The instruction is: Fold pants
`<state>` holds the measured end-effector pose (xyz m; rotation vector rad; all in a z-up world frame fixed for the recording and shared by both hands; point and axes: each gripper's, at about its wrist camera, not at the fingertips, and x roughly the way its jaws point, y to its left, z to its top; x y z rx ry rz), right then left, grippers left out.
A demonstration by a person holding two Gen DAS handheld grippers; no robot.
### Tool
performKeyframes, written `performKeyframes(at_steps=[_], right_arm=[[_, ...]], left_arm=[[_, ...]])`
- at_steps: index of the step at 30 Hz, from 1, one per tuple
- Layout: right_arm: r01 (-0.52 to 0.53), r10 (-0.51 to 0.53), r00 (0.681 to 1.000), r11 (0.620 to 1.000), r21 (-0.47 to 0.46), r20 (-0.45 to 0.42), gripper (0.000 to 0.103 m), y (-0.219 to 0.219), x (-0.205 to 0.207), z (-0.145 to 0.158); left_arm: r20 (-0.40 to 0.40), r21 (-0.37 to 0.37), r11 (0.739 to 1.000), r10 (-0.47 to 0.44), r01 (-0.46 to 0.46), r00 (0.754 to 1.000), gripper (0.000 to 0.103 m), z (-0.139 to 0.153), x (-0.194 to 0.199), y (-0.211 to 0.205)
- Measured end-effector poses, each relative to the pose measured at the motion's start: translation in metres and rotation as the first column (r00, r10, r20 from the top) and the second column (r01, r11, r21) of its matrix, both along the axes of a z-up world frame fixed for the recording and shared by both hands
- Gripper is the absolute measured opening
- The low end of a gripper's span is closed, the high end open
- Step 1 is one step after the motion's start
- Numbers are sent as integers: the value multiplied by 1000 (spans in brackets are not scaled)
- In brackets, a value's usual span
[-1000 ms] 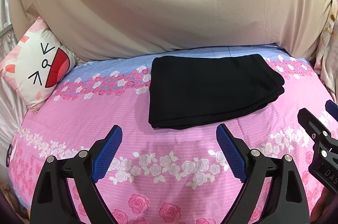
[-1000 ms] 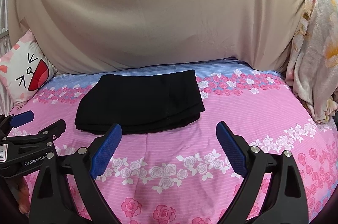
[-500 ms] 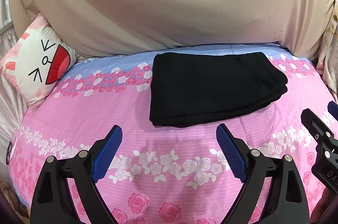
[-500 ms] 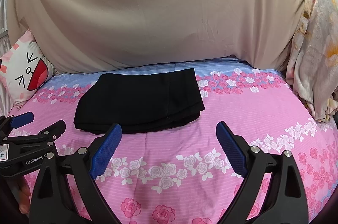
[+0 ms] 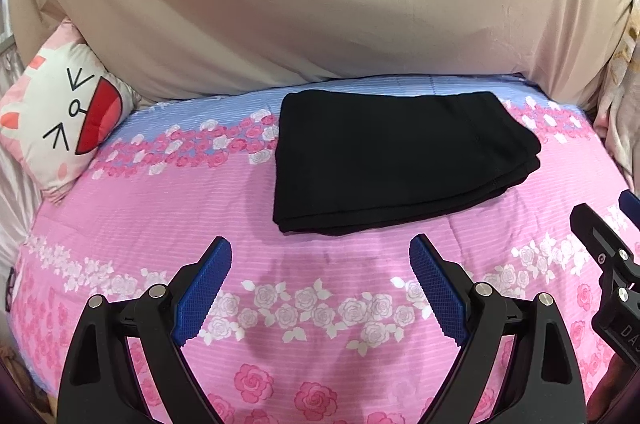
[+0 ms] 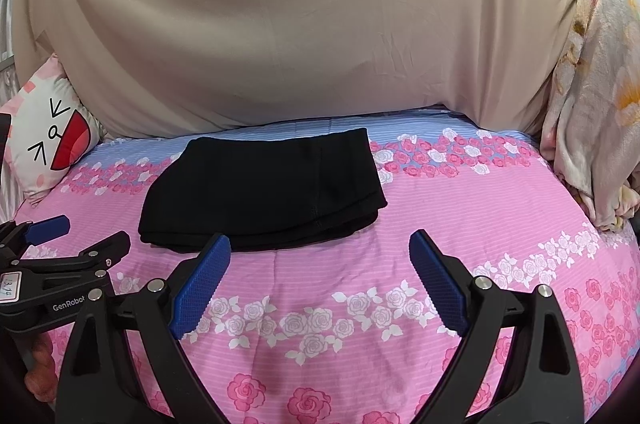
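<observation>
Pink rose-print bedding point(image 5: 168, 224) fills my view on both cameras, with a blue-striped band along its far side; behind it hangs a wide beige sheet point(image 5: 320, 4) that covers the whole background. I see the black pants point(image 5: 392, 160) lying flat on the bedding, already folded into a compact rectangle with stacked layers showing along the near and right edges; they sit toward the far side of the bed, just short of the beige sheet. My left gripper point(image 5: 320, 280) hovers over the bedding just in front of the pants, its blue pads point(image 5: 204, 288) spread wide with nothing between them; my right gripper point(image 6: 320, 276) is likewise spread wide and empty, its left pad overlapping the near edge of the pants in the picture, though I cannot tell whether it touches them. At the left edge of the bed leans a white cartoon-face pillow point(image 5: 60, 120) with a red open mouth; on the right, in my right camera, a pale floral blanket point(image 6: 592, 84) hangs bunched beside the bed.
</observation>
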<state>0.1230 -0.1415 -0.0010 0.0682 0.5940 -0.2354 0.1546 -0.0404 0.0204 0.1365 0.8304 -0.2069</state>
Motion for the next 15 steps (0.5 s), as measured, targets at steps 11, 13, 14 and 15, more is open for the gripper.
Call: performKeyframes(at_steps=[11,13,14,15], right_arm=[[2,-2,1000,1000,-1,-4,89,-3,-4,-2],[6,-6,1000,1000,-1,-2,89,-3,-6,-2],[7,-7,1000,1000,0,-2,89,-3,-7,-2],[8,-8,1000,1000,1,-2,89,-3,-8,-2]], left_arm=[[38,20,1000,-14,13,999,86,3,-6,-5],[52,17,1000,-8,7,999,86,4,-10,-3],[57,17,1000,-3,2,998,86,5,-12,-2],[60,17,1000,1,-2,998,86,5,-14,-1]])
